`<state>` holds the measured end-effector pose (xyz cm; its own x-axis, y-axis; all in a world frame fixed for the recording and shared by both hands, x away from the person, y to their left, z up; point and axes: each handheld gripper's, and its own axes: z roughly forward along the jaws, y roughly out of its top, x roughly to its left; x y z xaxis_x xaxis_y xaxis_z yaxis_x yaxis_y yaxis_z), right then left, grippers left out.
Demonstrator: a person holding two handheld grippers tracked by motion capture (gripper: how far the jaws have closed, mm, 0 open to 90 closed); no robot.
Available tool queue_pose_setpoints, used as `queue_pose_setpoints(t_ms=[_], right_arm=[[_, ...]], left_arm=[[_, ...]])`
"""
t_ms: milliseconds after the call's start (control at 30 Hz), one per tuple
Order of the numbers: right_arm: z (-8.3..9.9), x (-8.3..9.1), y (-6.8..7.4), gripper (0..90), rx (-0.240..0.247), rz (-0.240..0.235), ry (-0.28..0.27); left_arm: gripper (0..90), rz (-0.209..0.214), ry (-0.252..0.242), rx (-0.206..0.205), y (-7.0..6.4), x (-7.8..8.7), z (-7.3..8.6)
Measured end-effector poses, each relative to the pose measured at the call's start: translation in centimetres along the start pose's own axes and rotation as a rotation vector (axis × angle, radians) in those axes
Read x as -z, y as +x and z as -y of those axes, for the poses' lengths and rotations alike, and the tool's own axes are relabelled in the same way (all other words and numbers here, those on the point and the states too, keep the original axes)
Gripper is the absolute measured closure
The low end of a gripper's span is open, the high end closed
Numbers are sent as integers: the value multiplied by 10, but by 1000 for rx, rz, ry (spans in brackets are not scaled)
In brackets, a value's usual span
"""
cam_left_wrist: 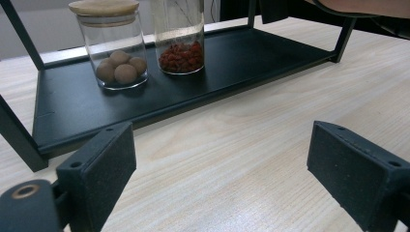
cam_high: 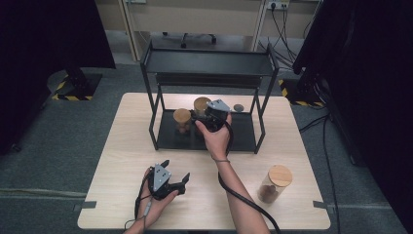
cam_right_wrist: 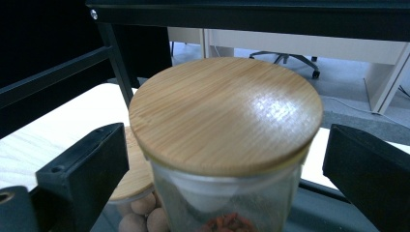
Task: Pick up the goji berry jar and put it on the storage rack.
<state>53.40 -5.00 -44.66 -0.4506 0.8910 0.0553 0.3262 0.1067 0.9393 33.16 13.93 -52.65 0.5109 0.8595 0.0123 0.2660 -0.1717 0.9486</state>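
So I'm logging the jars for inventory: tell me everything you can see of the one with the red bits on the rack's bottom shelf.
The red-bits jar is a clear glass cylinder with a round, pale bamboo-look lid. Small red pieces fill only its lowest part. It stands upright on the black rack's bottom shelf, close beside the jar of brown balls. The right gripper has its jaws spread either side of it, just below the lid, not touching the glass.

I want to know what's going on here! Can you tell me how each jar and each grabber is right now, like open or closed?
Ball jar: lid on, upright on the rack's bottom shelf.
Red jar: lid on, upright, between the right gripper's jaws, not clamped.
Table jar: lid on, upright.
Left gripper: open, holding nothing.
Right gripper: open.
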Motion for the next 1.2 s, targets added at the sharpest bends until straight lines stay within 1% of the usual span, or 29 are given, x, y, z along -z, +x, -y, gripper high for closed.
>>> queue_pose_setpoints(t_ms=[100, 200, 333, 633, 733, 900, 1133, 1200], right_arm=[[2, 5, 2, 25, 7, 9, 8], [6, 9, 4, 25, 12, 7, 18], [8, 15, 6, 25, 5, 5, 14], [11, 26, 5, 25, -6, 2, 28], [14, 29, 4, 25, -17, -3, 35], [19, 36, 4, 25, -19, -11, 49], [19, 45, 4, 25, -18, -18, 51], [20, 48, 5, 25, -18, -28, 53]], left_arm=[[99, 0, -1, 0, 0, 0, 0], [99, -1, -1, 1, 0, 0, 0], [99, -3, -2, -1, 0, 0, 0], [99, -2, -1, -2, 0, 0, 0], [99, -2, -1, -1, 0, 0, 0], [99, -3, -1, -1, 0, 0, 0], [100, -3, 0, -2, 0, 0, 0], [100, -5, 0, -3, 0, 0, 0]])
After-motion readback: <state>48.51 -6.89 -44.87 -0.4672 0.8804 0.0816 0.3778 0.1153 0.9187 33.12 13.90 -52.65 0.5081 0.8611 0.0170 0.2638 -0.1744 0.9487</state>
